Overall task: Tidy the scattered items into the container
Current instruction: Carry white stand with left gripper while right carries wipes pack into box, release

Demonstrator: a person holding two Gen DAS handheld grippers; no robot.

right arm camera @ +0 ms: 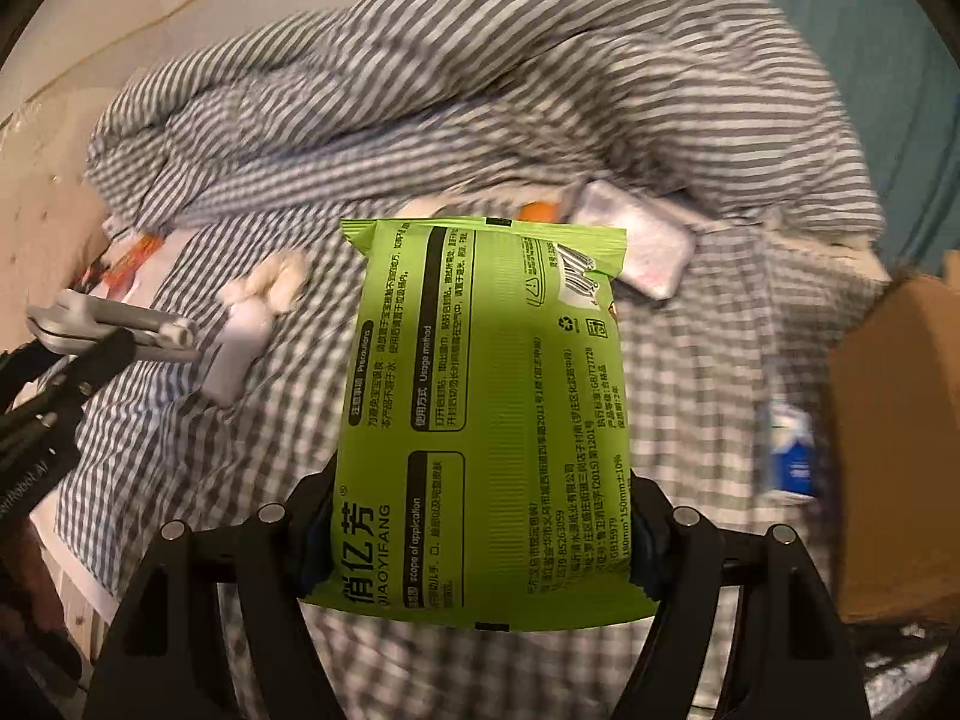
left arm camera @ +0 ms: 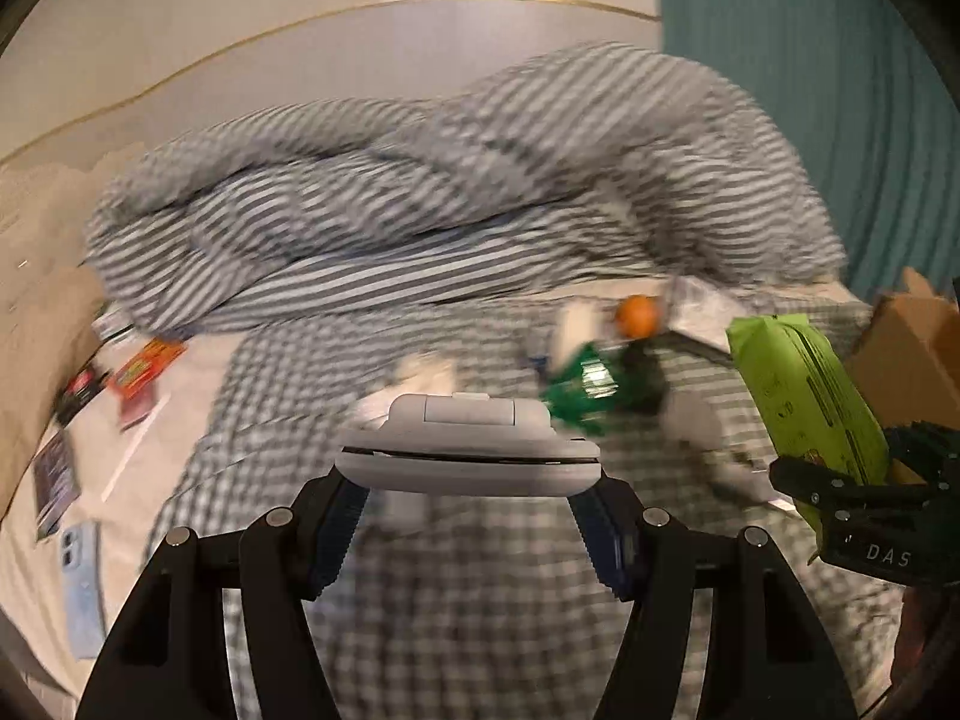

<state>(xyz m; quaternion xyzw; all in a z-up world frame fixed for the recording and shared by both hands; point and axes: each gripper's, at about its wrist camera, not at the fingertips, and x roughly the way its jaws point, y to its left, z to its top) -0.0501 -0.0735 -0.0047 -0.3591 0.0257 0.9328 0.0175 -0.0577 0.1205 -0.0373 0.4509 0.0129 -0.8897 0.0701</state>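
Both grippers are loaded and held up over the bed. Left gripper (left arm camera: 468,516) has its fingers closed on the sides of a flat grey case (left arm camera: 468,450), which lies level between them. Right gripper (right arm camera: 480,540) is clamped on the lower end of a green wipes pack (right arm camera: 486,414), which stands up out of the fingers with its printed back to the camera.

By my reading, the step in hand is the carry: two items are picked up and neither is in the container yet. That container looks to be the cardboard box (right arm camera: 894,420) at the right edge of the bed, close beside the right gripper and farther from the left one.

More clutter lies on the checked sheet (left arm camera: 420,600): a green packet (left arm camera: 588,384) and an orange ball (left arm camera: 636,315) near the striped duvet (left arm camera: 450,192), a white bottle (right arm camera: 240,342), a blue and white carton (right arm camera: 792,450) next to the box, and cards and a phone (left arm camera: 81,588) along the left edge.

Next, the wipes pack should go over the box's open top and be let go there, and the case should follow once the right gripper is out of the way, since both would otherwise crowd the same opening. Background blur makes the small items hard to identify further.
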